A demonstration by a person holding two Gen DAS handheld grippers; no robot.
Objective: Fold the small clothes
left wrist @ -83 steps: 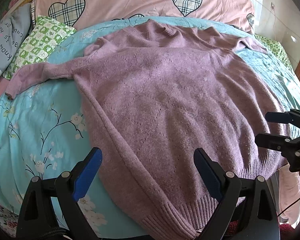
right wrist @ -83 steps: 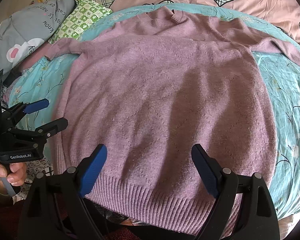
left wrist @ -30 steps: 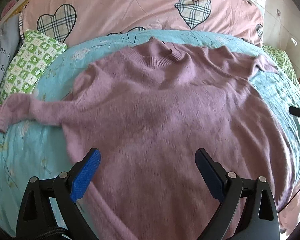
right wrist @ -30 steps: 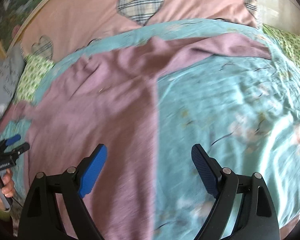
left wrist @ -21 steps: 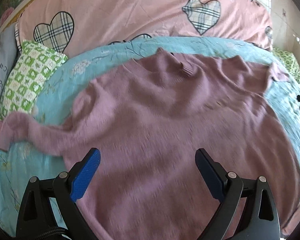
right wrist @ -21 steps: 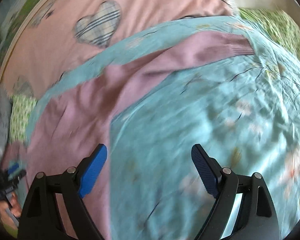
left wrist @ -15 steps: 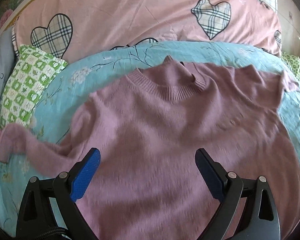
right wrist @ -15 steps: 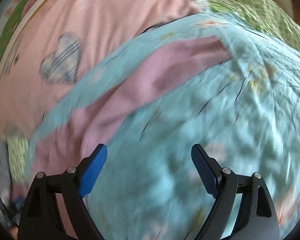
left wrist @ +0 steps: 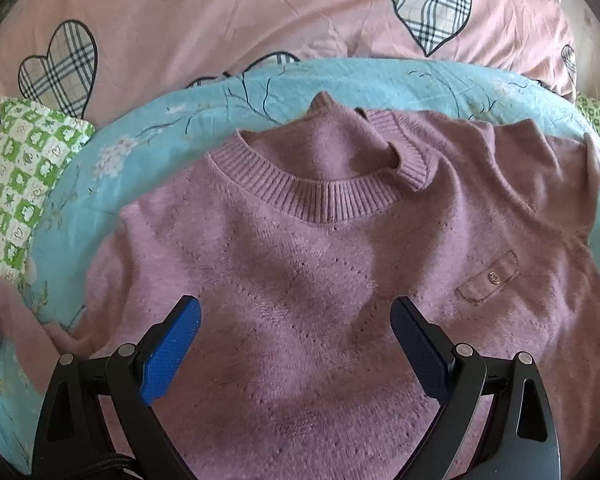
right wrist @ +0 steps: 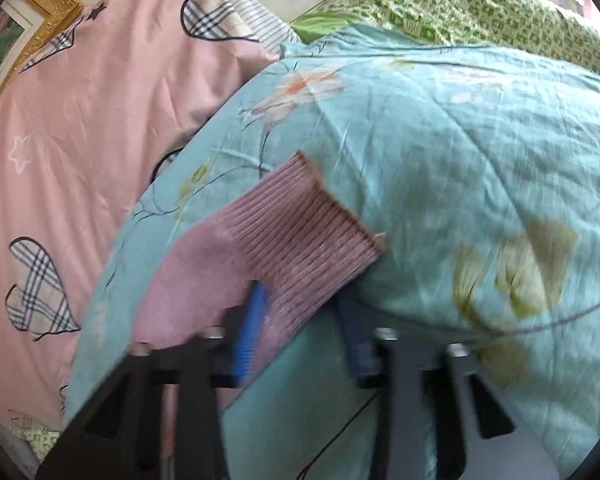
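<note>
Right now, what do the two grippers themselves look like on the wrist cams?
Both are alike: black plastic frames with triangular cut-outs, silver rivets at the pivots, two angled fingers tipped with textured blue pads. The left gripper shows a blue pad and a darker, shaded one, plus a black braided cord at its base. The right gripper is motion-blurred; a thin dark cable runs beneath it.
</note>
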